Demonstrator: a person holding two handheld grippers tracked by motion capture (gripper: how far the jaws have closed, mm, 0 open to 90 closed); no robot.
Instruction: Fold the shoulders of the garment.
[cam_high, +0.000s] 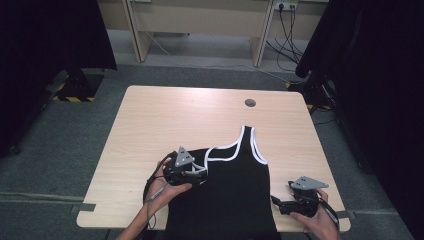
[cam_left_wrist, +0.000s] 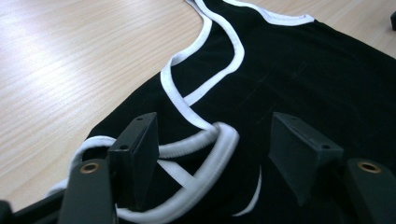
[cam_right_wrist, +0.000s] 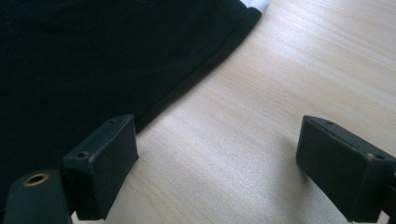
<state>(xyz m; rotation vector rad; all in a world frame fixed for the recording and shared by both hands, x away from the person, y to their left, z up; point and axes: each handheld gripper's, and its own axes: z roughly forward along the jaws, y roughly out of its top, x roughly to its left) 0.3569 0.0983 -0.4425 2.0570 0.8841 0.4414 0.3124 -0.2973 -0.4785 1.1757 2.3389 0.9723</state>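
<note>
A black tank top (cam_high: 235, 185) with white trim lies flat on the wooden table (cam_high: 165, 115), its hem hanging over the near edge. One strap (cam_high: 250, 142) reaches toward the far side; the other strap (cam_left_wrist: 205, 149) is folded back in a loop on the left shoulder. My left gripper (cam_high: 200, 175) sits at that shoulder, open. In the left gripper view the loop lies between the jaws of the left gripper (cam_left_wrist: 215, 135), and neither pad presses it. My right gripper (cam_high: 276, 204) rests open by the right side seam (cam_right_wrist: 196, 74). The right gripper (cam_right_wrist: 217, 140) has bare wood between its jaws.
A round cable hole (cam_high: 250, 103) sits near the table's far edge. Black curtains (cam_high: 45, 40) hang at both sides, with a light wooden desk (cam_high: 200, 25) and cables (cam_high: 287, 35) beyond. Bare tabletop spreads left of and beyond the garment.
</note>
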